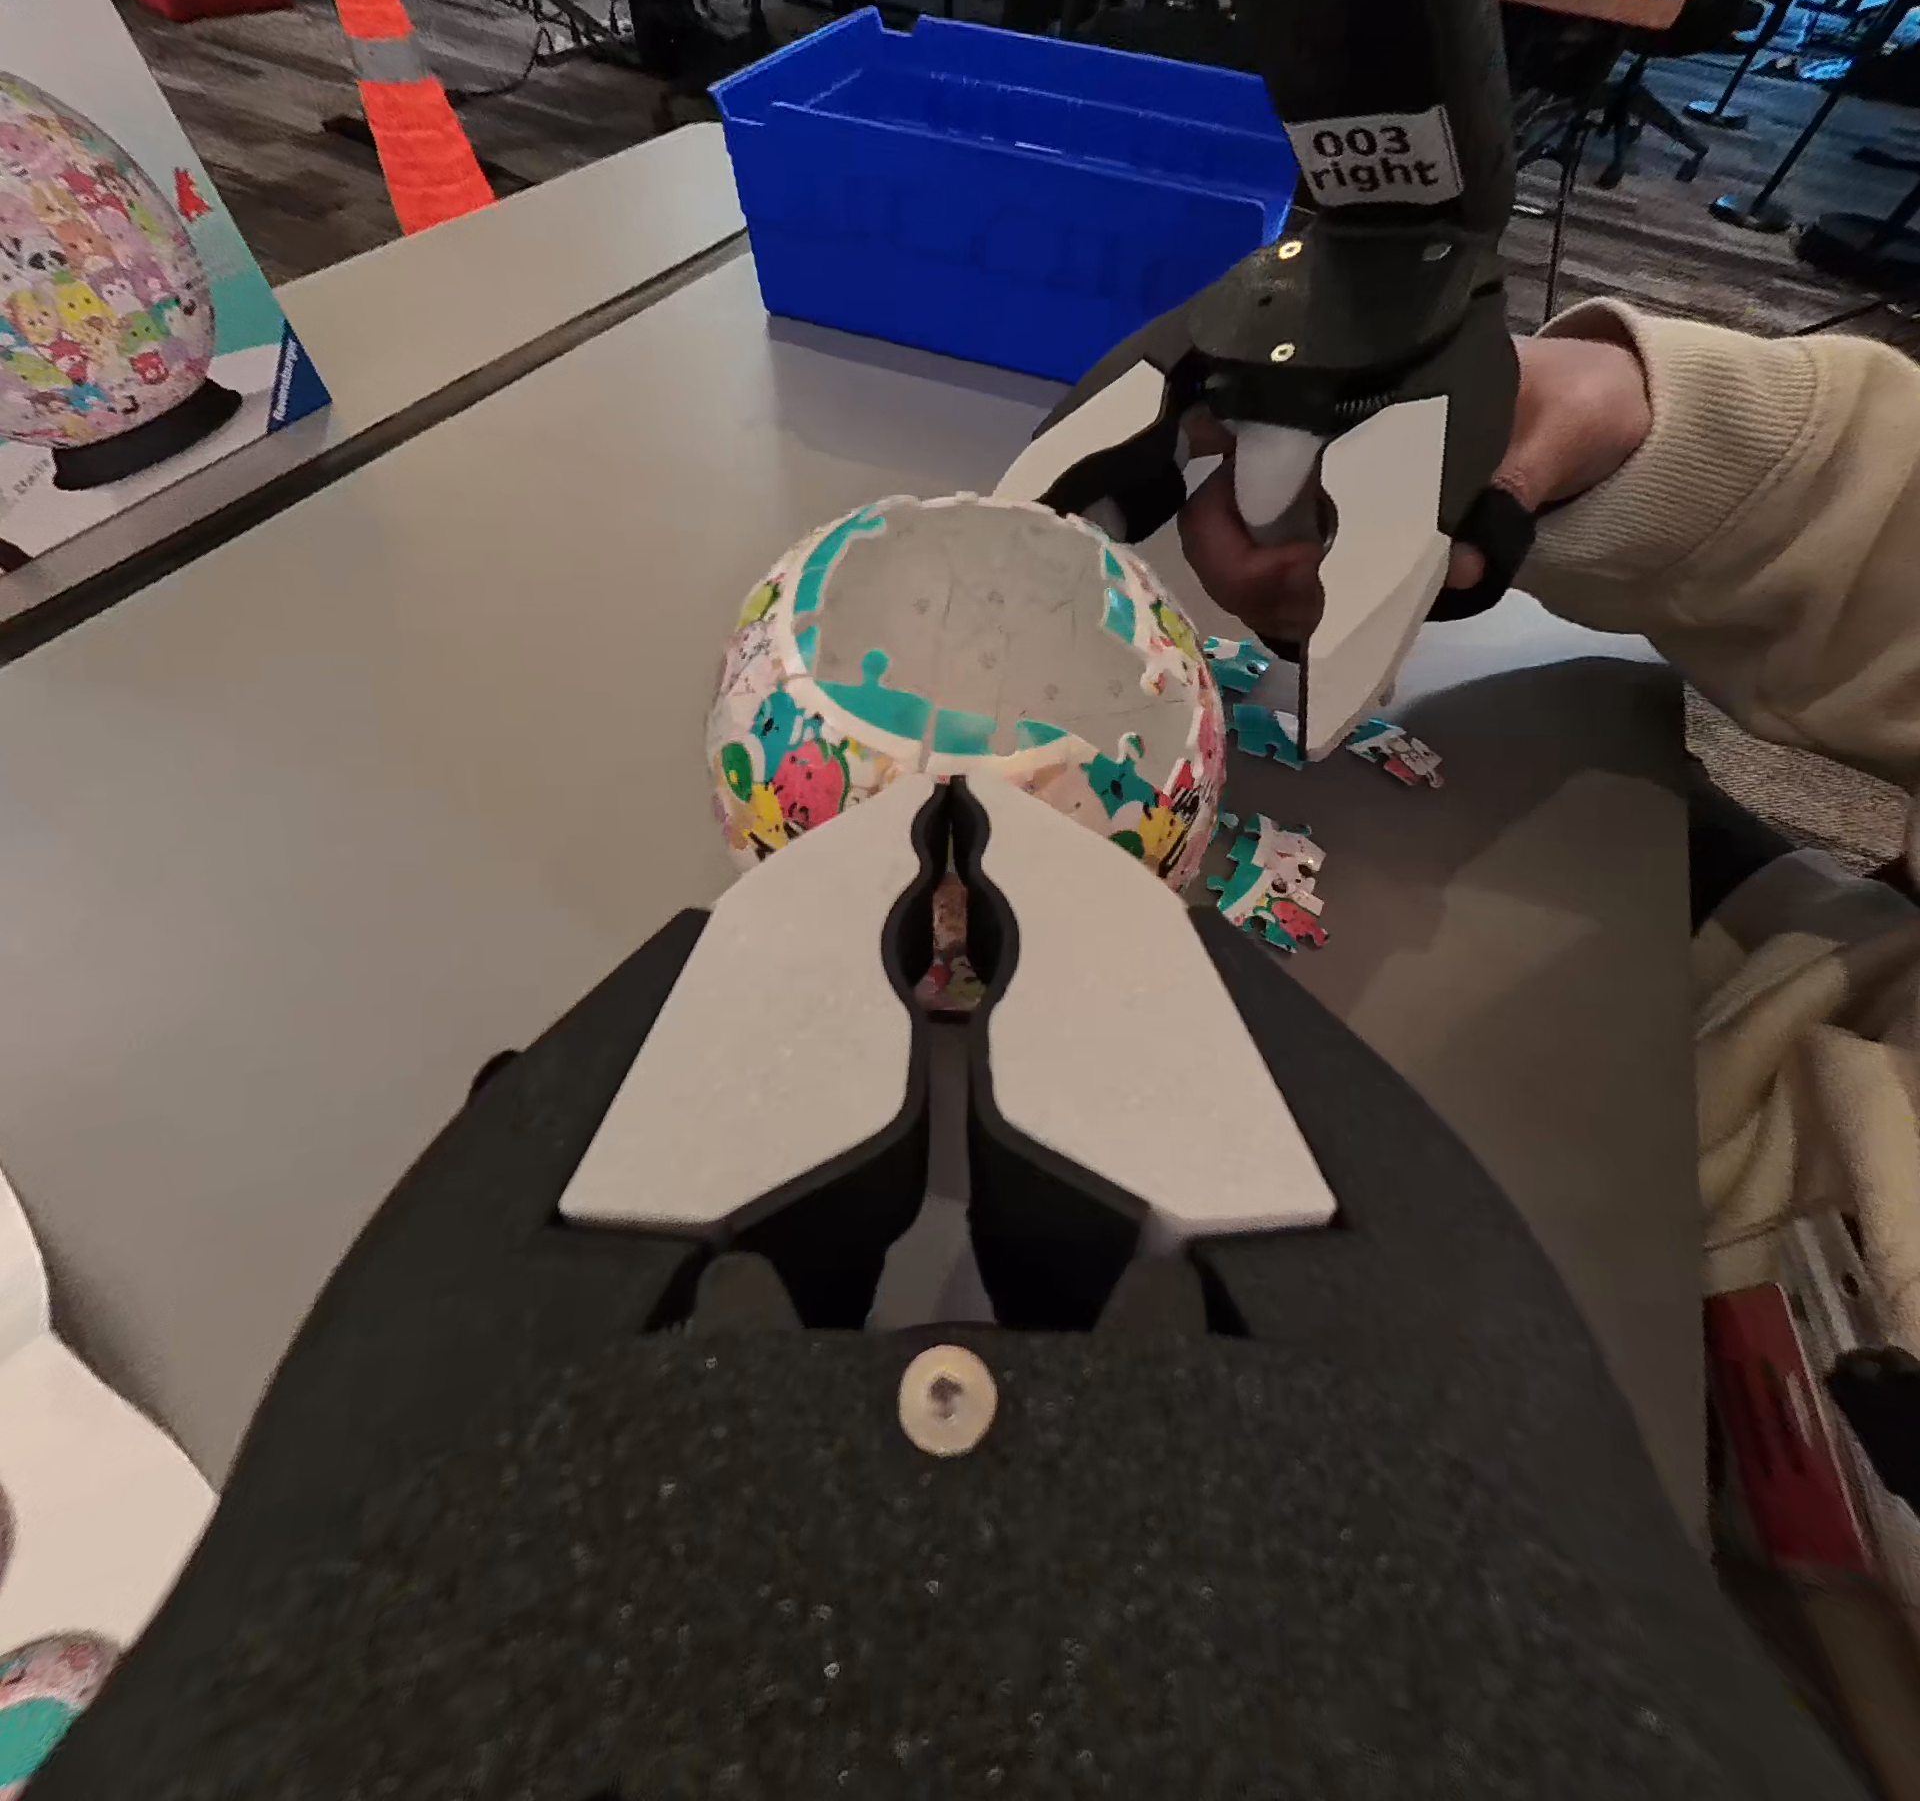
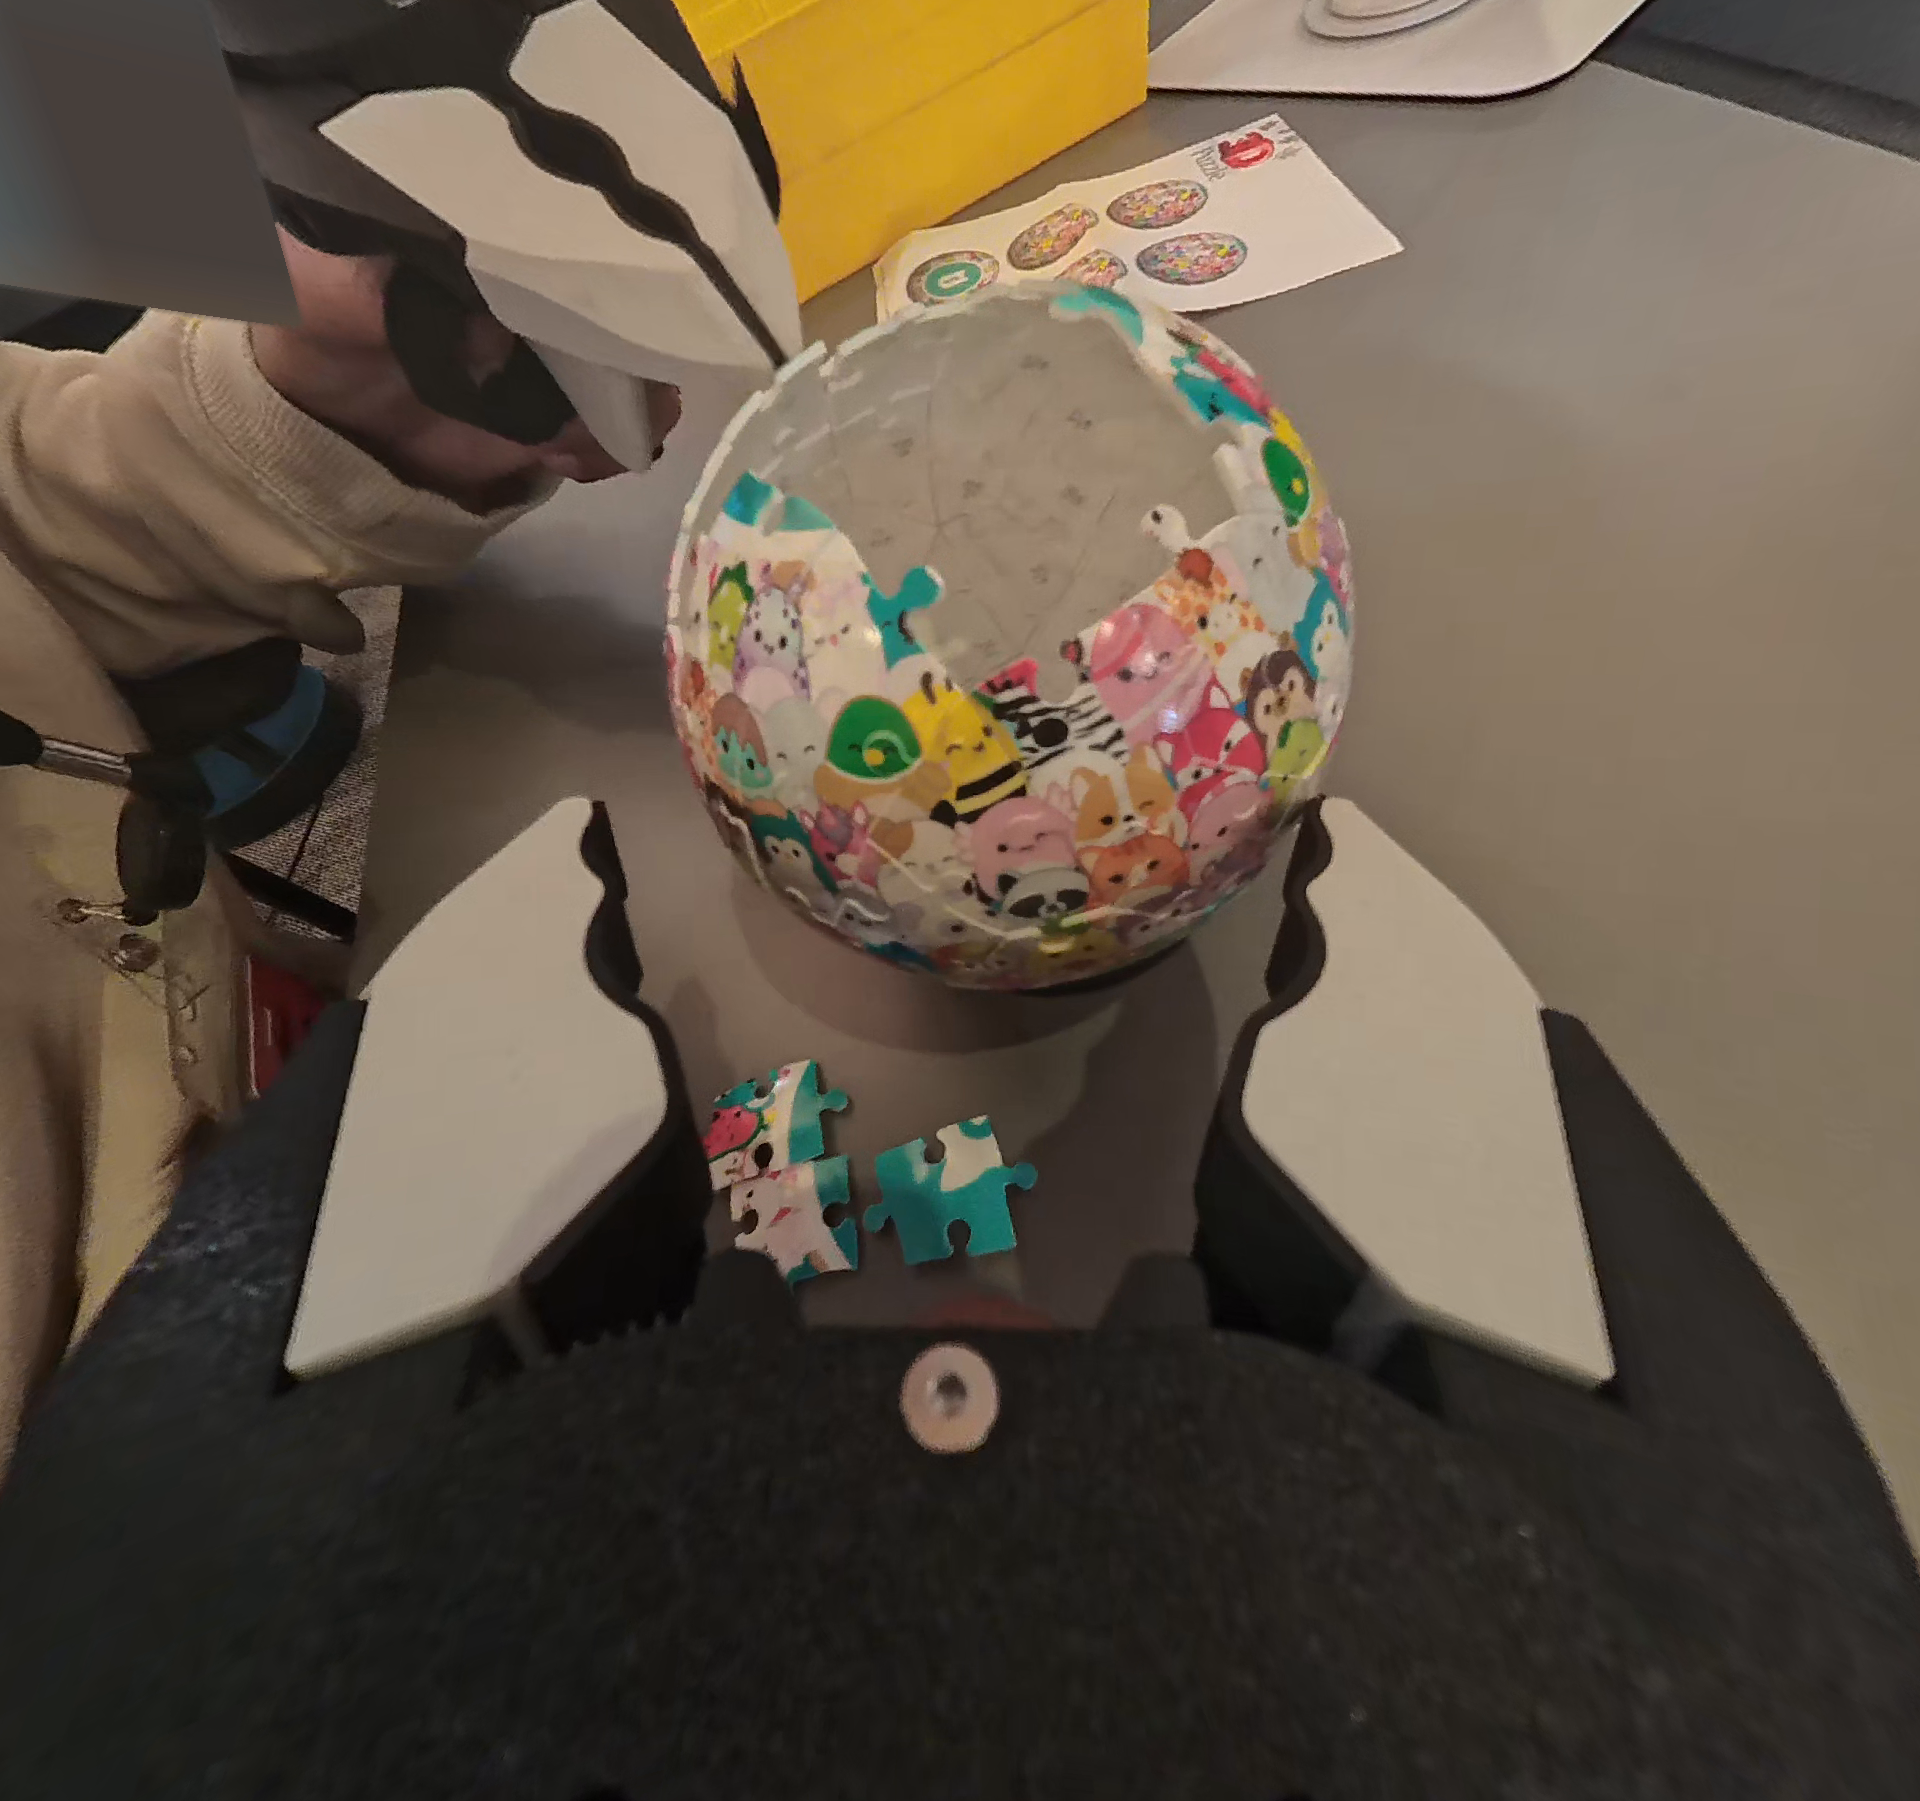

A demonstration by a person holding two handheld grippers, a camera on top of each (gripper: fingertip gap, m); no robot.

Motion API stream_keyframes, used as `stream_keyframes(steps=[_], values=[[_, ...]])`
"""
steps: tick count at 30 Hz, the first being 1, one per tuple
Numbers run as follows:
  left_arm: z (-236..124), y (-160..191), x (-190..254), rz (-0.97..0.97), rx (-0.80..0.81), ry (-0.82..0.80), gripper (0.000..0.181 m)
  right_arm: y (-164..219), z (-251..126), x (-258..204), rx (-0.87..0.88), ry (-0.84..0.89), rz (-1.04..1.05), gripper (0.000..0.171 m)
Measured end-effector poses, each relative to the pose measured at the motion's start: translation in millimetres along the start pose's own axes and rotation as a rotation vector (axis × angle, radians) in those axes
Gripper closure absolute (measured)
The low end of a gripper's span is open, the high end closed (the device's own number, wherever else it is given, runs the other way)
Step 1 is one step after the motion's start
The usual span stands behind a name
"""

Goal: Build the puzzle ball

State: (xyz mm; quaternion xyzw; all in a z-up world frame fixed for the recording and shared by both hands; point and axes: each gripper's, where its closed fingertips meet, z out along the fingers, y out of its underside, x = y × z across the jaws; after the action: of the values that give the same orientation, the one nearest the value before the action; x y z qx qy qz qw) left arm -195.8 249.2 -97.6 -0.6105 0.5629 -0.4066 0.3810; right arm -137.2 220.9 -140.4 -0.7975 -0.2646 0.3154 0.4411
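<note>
Now sitting on the smooth grey bench (image 2: 1558, 671): glossy, cartoon-printed puzzle ball (image 2: 1013, 671), hollow, jagged hole at top. Pinching its near rim, left tongs (image 1: 950, 795), white pads nearly together. Hovering spread wide, gripping nothing, right tongs (image 2: 961, 878), above three loose interlocking pieces (image 2: 862, 1180).

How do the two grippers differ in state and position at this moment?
The left gripper is shut, pinching the puzzle ball's rim; the right gripper is open and holds nothing. The left sits at the ball's open top; the right hangs over loose puzzle pieces on the table. Both have white fingers on black bodies.
</note>
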Motion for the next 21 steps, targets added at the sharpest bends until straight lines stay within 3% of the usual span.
stream_keyframes(steps=[15, 21], values=[[4.1, -1.2, -1.4, 0.006, 0.011, -0.019, 0.181, 2.2, 0.5, -2.8, -0.003, 0.004, -0.004, 0.048], [-23.3, -4.6, -13.0, -0.019, 0.026, -0.116, 0.181, 2.7, 0.3, -4.2, 0.003, -0.001, -0.007, 0.05]])
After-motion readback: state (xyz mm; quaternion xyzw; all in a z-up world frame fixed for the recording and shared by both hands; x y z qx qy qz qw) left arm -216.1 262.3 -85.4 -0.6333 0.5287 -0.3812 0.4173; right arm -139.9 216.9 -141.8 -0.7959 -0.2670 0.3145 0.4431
